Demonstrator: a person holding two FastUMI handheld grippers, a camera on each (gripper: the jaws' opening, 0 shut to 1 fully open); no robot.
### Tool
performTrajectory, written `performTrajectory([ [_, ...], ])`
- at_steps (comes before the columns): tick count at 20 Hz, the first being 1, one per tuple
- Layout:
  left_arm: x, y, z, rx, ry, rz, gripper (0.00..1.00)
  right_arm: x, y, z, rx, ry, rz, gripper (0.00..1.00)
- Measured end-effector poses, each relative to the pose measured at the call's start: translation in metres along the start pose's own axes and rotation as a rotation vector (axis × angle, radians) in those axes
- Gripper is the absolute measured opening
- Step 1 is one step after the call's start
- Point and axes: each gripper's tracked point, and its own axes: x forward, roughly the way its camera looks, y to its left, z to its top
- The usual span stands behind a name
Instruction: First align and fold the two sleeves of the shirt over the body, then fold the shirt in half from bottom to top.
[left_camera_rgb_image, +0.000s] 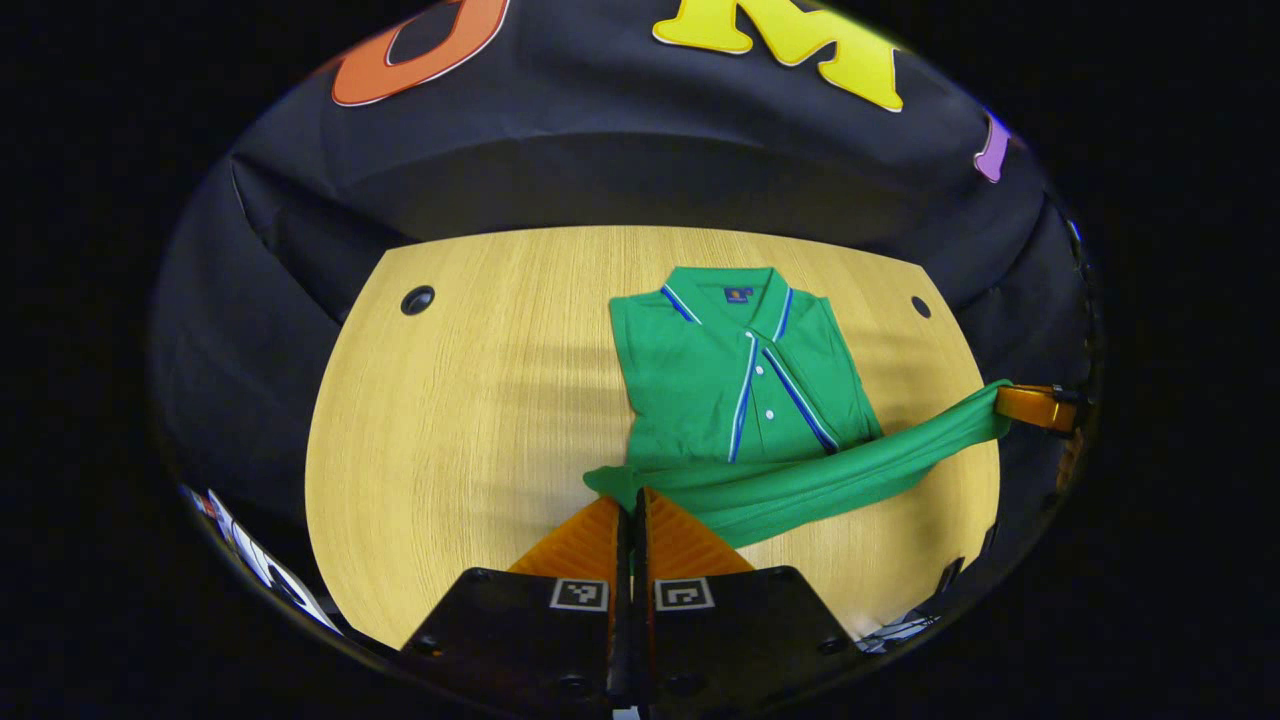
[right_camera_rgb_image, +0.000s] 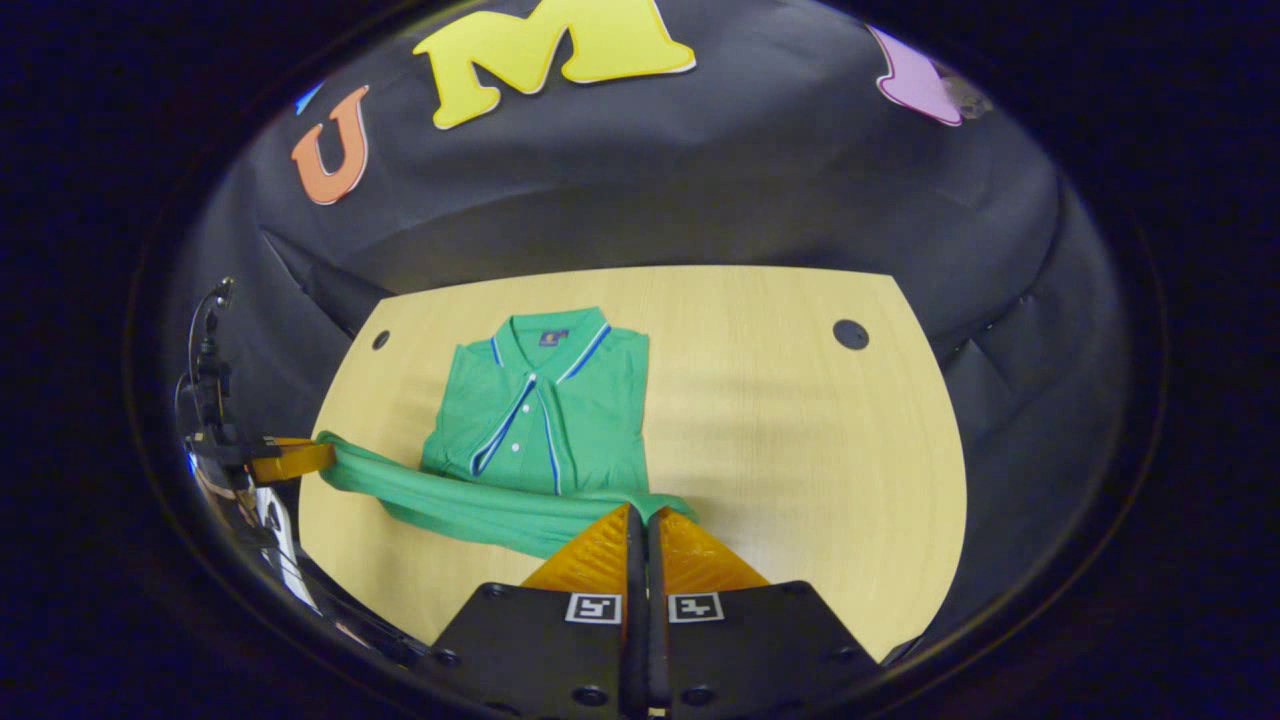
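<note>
A green polo shirt (left_camera_rgb_image: 735, 375) with blue-and-white trim lies collar-away on the wooden table (left_camera_rgb_image: 450, 420), its sleeves folded in over the body. The bottom hem (left_camera_rgb_image: 800, 480) is lifted off the table and stretched between both grippers. My left gripper (left_camera_rgb_image: 633, 497) is shut on one hem corner. At the far right of the left gripper view, the right gripper (left_camera_rgb_image: 1010, 400) pinches the other corner. In the right gripper view the shirt (right_camera_rgb_image: 545, 410) lies ahead; my right gripper (right_camera_rgb_image: 640, 512) is shut on the hem (right_camera_rgb_image: 470, 505), and the left gripper (right_camera_rgb_image: 318, 452) holds the far end.
Round cable holes mark the table's far corners (left_camera_rgb_image: 418, 299) (left_camera_rgb_image: 921, 307) (right_camera_rgb_image: 851, 334). Black cloth walls close in the table on all sides. Cables and a stand (right_camera_rgb_image: 205, 400) rise behind the left gripper at the left edge of the right gripper view.
</note>
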Motion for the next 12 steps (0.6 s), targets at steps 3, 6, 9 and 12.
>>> performTrajectory([
  [3, 0.024, 0.005, 0.034, 0.014, -0.052, 0.033, 0.03, 0.028, -0.005, 0.027, -0.005, -0.03, -0.007, 0.02],
  [6, 0.051, 0.012, 0.065, 0.019, -0.099, 0.078, 0.03, 0.062, -0.005, 0.054, -0.01, -0.076, -0.012, 0.02],
  [9, 0.076, 0.019, 0.086, 0.052, -0.125, 0.115, 0.03, 0.091, -0.004, 0.081, -0.02, -0.13, -0.019, 0.02],
  [12, 0.107, 0.026, 0.109, 0.07, -0.166, 0.142, 0.03, 0.122, -0.007, 0.106, -0.009, -0.182, -0.041, 0.02],
])
